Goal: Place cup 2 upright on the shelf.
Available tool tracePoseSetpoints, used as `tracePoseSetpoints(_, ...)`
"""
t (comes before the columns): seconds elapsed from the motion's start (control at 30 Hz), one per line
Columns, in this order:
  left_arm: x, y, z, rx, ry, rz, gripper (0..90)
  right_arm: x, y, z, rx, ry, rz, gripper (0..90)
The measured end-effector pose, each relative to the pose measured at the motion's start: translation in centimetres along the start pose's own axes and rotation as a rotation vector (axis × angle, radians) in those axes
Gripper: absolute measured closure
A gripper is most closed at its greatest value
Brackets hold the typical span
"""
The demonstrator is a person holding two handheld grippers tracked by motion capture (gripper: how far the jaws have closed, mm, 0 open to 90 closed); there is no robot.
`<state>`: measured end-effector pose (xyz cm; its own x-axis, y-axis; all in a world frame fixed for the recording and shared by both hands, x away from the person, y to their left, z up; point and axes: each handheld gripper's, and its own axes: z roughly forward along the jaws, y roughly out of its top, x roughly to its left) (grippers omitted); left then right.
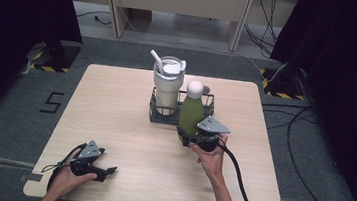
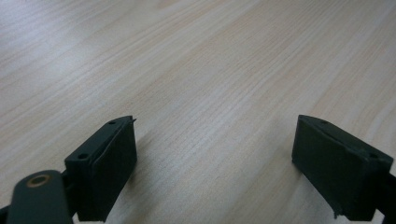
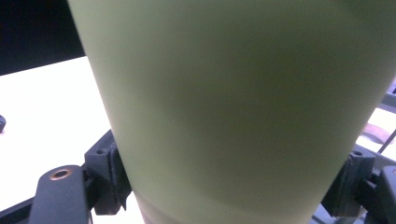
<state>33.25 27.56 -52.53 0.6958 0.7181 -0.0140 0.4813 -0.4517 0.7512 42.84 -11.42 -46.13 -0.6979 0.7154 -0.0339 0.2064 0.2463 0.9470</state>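
An olive-green bottle [image 1: 191, 114] with a white round cap is upright just in front of the right half of a black wire basket [image 1: 164, 119]. My right gripper [image 1: 192, 136] is shut on the bottle's lower body. In the right gripper view the green bottle [image 3: 233, 102] sits between the right gripper [image 3: 233, 186] jaws, which press on both its sides. Whether the bottle's base touches the table is hidden. My left gripper [image 1: 106, 161] rests at the table's near left corner. Its jaws stand open over bare wood, as the left gripper [image 2: 215, 163] view shows.
A cream tumbler [image 1: 167, 82] with a lid and straw stands in the basket's left half. The light wooden table [image 1: 115, 109] carries the basket at its far middle. Cables lie on the grey floor to the right, and dark curtains hang on both sides.
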Motion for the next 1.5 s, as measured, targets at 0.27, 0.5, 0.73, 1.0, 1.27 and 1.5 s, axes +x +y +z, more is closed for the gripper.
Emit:
tracePoseSetpoints(0.27,0.0,0.0,0.0,0.000,0.000,0.000,13.2,-0.5,1.5,-0.5,-0.004,0.002,0.008,20.9)
tracePoseSetpoints(0.5,0.0,0.0,0.0,0.000,0.000,0.000,13.2,-1.1,3.2,-1.0,0.004,-0.006,0.002,20.9)
tracePoseSetpoints(0.73,0.0,0.0,0.0,-0.001,0.000,0.000,13.2,-2.1,5.0,-1.2,0.003,-0.011,0.021,20.9)
tracePoseSetpoints(1.0,0.0,0.0,0.0,-0.001,0.000,0.000,13.2,-3.3,7.0,-0.8,0.012,-0.021,0.025,20.9)
tracePoseSetpoints(1.27,0.0,0.0,0.0,0.000,0.000,0.000,13.3,-4.7,8.1,0.3,0.016,-0.035,0.052,20.9)
tracePoseSetpoints(1.5,0.0,0.0,0.0,0.001,-0.001,-0.001,13.3,-6.2,8.5,1.7,0.008,-0.073,0.067,20.9)
